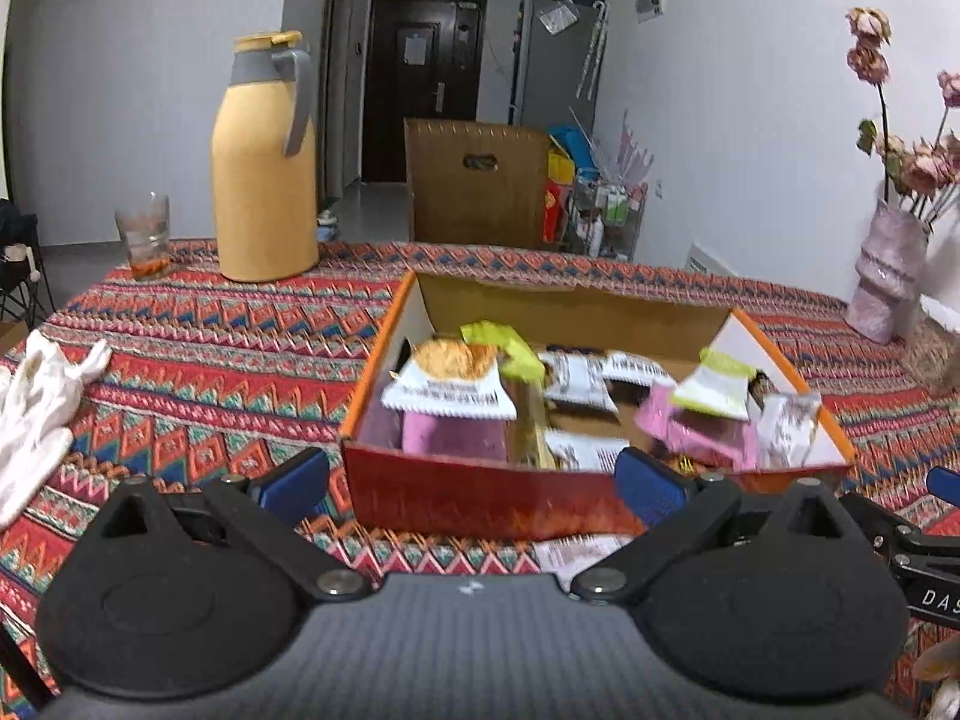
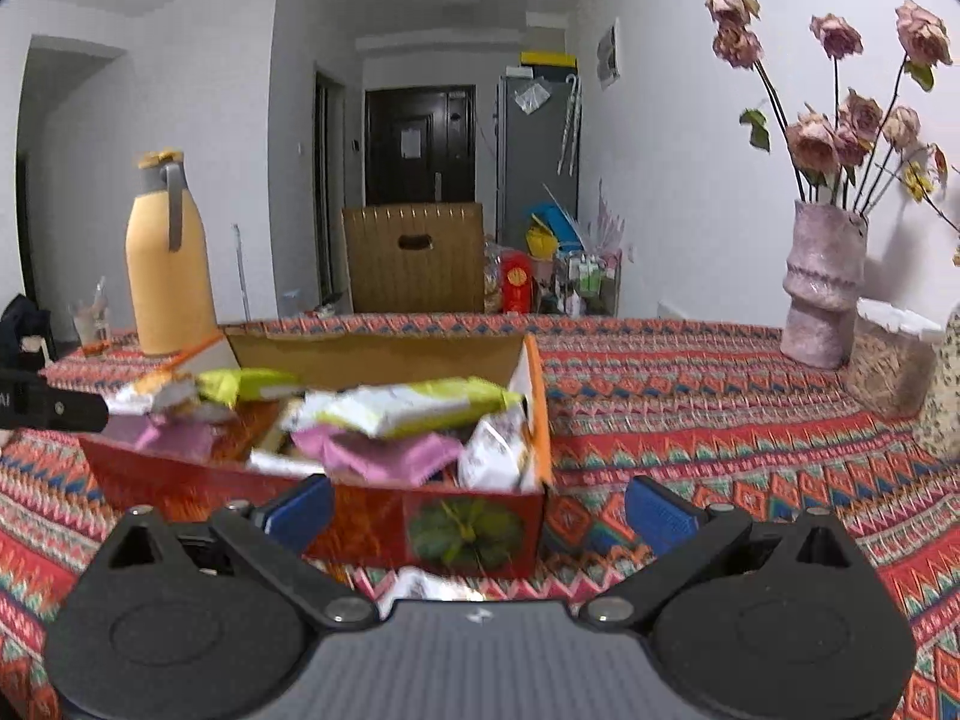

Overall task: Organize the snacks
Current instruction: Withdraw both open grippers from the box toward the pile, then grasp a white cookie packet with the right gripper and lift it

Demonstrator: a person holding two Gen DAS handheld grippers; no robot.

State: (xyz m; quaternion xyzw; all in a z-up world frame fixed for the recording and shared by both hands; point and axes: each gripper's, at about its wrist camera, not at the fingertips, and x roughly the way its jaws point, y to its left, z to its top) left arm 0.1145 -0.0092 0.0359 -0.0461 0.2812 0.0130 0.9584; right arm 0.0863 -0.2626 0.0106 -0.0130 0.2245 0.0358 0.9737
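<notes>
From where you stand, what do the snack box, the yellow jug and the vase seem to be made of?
The box looks like printed cardboard: glossy red outside, plain brown inside on its back wall. The jug seems matte plastic or coated metal, with a grey handle that looks like plastic. The vase looks like rough ceramic, given its speckled pinkish surface, though I can't be sure.

The snack packets (image 1: 576,402) in my box (image 1: 480,498) are motion-blurred, so I cannot read their print. A white packet (image 1: 576,552) on the cloth just before the box is half hidden under my left gripper's (image 1: 474,480) body; my right wrist view shows only a blurred scrap of it (image 2: 420,585). The white cloth (image 1: 36,414) is cut off by the left edge. My right gripper (image 1: 936,546) shows only in part at the left view's right edge.
</notes>
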